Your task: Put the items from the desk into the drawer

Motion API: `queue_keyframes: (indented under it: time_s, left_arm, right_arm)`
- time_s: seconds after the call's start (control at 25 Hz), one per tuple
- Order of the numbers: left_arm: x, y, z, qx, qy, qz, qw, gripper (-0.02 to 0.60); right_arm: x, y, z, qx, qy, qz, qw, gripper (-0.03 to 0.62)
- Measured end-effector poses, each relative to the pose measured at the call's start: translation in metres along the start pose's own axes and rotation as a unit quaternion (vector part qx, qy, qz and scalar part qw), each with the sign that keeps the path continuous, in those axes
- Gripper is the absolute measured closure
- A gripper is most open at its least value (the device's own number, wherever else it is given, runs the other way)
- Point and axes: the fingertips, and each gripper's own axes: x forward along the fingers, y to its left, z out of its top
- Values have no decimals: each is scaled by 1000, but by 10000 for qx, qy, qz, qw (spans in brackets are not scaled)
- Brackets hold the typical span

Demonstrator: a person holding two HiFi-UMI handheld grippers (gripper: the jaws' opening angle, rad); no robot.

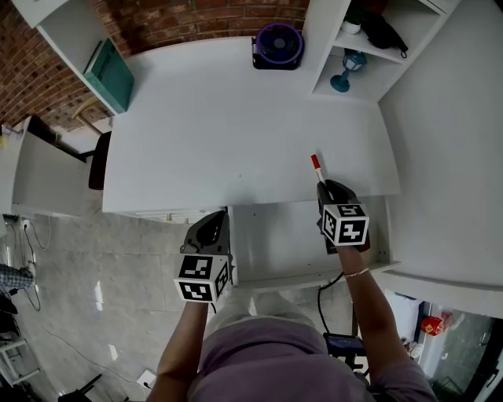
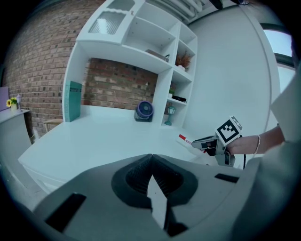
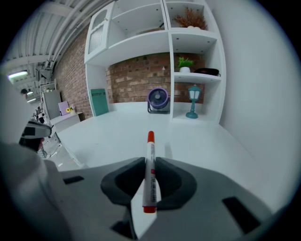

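The marker [image 3: 149,172] is white with red ends, the counter [image 1: 212,126] white, the fan [image 1: 278,43] purple, the book [image 1: 111,74] teal, the wall [image 1: 189,20] red brick.

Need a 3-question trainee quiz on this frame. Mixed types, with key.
1. What does the right gripper hold? A) book B) marker C) cup
2. True or false: the drawer stands open.
3. Name the purple thing at the back of the desk.

Key: 1 B. 2 true. 3 fan.
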Motion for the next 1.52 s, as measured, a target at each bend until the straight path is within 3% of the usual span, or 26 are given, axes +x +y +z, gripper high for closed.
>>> queue_keyframes:
  time_s: [1.04, 1.52]
  left_arm:
    - [-30, -4, -11, 264, 5, -262, 9993, 583]
    - [-34, 0, -19, 178, 66, -126, 9997, 583]
  right_arm:
    - [-73, 98, -24, -564, -450, 865, 9936, 520]
    - [-65, 134, -44, -1464, -239, 1527, 9771, 520]
